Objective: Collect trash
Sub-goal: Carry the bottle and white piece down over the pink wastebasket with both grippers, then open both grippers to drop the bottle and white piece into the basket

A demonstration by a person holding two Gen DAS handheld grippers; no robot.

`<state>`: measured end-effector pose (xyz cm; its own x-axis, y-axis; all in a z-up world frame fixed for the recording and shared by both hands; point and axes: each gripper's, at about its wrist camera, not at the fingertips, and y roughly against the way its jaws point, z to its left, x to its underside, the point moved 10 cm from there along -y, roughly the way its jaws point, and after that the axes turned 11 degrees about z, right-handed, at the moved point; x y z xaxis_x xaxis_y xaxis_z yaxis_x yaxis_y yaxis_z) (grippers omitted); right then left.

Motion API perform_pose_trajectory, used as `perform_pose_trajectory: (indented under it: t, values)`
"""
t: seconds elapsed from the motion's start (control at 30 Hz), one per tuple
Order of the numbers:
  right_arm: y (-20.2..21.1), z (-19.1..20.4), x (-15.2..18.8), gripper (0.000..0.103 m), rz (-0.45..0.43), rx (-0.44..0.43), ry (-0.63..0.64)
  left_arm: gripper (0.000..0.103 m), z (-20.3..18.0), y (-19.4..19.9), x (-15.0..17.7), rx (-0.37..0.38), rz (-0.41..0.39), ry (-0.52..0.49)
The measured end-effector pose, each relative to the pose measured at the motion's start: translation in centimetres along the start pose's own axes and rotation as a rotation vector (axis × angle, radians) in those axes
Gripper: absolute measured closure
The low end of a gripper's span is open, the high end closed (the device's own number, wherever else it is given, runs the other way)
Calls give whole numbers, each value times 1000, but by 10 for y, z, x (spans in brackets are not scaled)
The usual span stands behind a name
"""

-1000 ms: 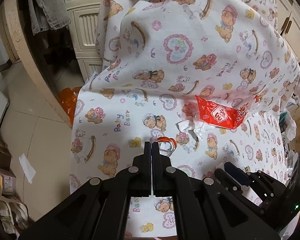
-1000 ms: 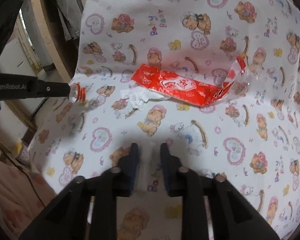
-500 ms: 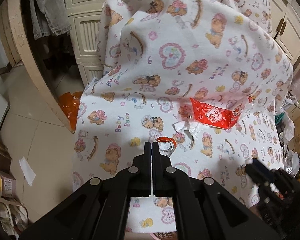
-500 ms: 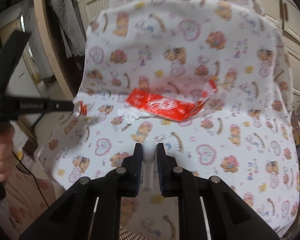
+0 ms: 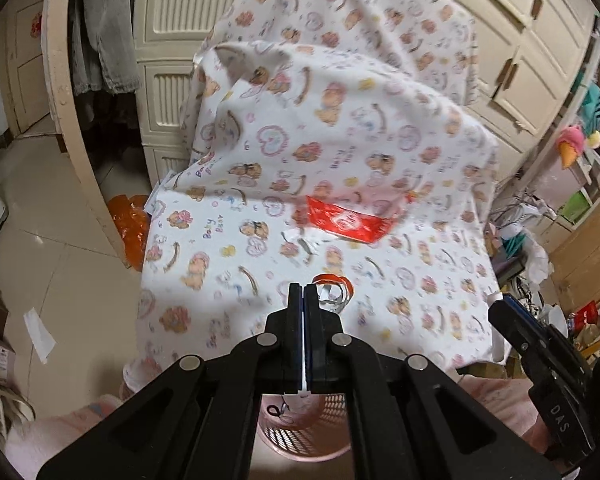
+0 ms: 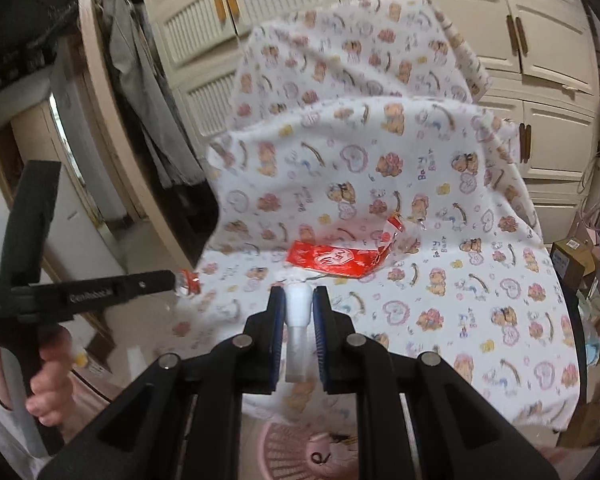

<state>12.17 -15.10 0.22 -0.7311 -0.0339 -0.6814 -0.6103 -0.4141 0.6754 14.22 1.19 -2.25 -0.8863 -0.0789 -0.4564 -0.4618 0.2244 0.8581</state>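
Note:
My left gripper [image 5: 303,293] is shut on a scrap of clear wrapper with a red rim [image 5: 333,291], held above the bear-print cloth [image 5: 204,272]. The right wrist view shows it side-on, with the left gripper [image 6: 175,280] gripping that scrap [image 6: 189,282] and a hand on its handle. My right gripper [image 6: 299,295] is shut on a small white tube [image 6: 298,322] that stands upright between the pads. A red snack wrapper [image 5: 346,222] [image 6: 332,260] lies on the cloth, with a crumpled white tissue [image 5: 296,239] just in front of it. A pink mesh basket [image 5: 300,432] [image 6: 278,452] sits below both grippers.
The cloth drapes over a chair-like shape in front of cream louvred cabinets [image 6: 204,12]. Grey clothes [image 5: 100,40] hang on a curved wooden frame at left. An orange bag [image 5: 130,220] lies on the tiled floor. Cluttered shelves and boxes [image 5: 580,208] stand at right.
Both grippers have drawn back and up from the cloth. The right gripper, with nothing in it a second ago, now grips the white tube. The pink basket has come into view below.

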Motion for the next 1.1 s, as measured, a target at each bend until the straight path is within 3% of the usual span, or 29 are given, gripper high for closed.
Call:
perform_pose_trajectory:
  t: [0.17,0.33,0.43,0.6,0.87,1.1]
  values:
    - [29,9,25,90,-22,-35,-47,103,-11,9,33,18,-2,-6]
    - [30,10,54,90,6,-16,-55,103,-12,-23,69,11,52,-7]
    - [10,1,74,90,61,8,-70,103,-7,-58,87,-13,146,-1]
    - [-35,-20,109,90,205,15,-118,103,-10,-88,111,69,276,15]
    - [-79,-26,148,90,371,-8,-150,103,-12,-119,140,82,438,16]
    - [-124,-38,194,90,551,-39,-256,103,2,-152,168,20,542,34]
